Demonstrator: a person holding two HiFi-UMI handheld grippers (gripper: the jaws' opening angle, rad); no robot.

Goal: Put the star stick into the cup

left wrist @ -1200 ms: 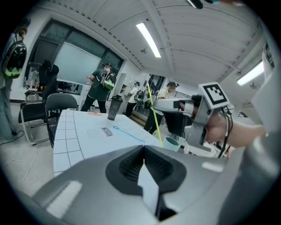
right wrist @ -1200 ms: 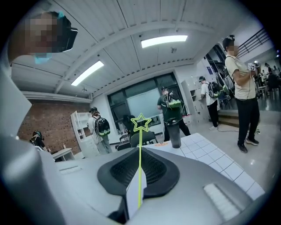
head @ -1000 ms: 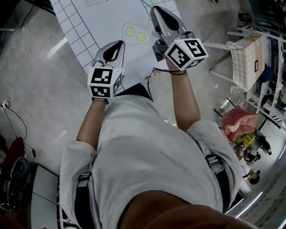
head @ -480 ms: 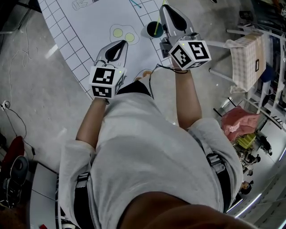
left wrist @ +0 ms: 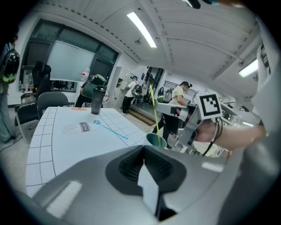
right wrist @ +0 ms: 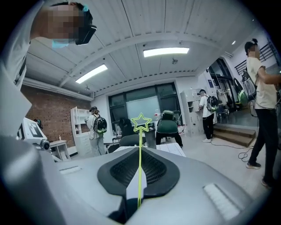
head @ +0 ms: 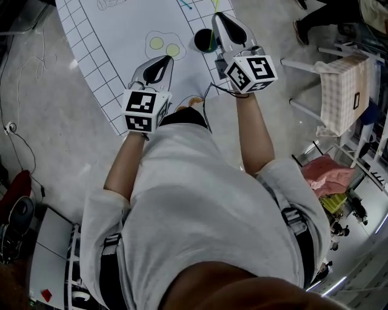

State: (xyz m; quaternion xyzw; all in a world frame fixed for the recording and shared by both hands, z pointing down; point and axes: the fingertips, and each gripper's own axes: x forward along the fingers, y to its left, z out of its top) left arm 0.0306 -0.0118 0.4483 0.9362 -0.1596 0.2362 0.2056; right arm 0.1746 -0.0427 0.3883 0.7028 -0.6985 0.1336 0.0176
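Observation:
The star stick (right wrist: pixel 140 154) is a thin yellow-green rod with an outlined star (right wrist: pixel 141 122) at its top. My right gripper (right wrist: pixel 134 193) is shut on it, low on the rod. In the left gripper view the stick (left wrist: pixel 153 112) stands nearly upright with its lower end inside the dark teal cup (left wrist: pixel 156 140). In the head view the cup (head: pixel 202 40) stands on the white gridded mat (head: pixel 121 36), just left of my right gripper (head: pixel 220 16). My left gripper (head: pixel 161 60) hangs nearer me, left of the cup, with its jaws (left wrist: pixel 145 151) shut on nothing.
A blue star stick (left wrist: pixel 109 129) lies on the mat beyond the cup, by a printed milk drawing (left wrist: pixel 80 128). A dark bottle (left wrist: pixel 96 100) stands at the table's far end. A fried-egg print (head: pixel 163 43) lies between the grippers. A chair with checked cloth (head: pixel 339 79) stands right.
The right gripper with the stick has shifted a little, and the cup, unseen a second ago, now shows beside it. The left gripper has hardly moved.

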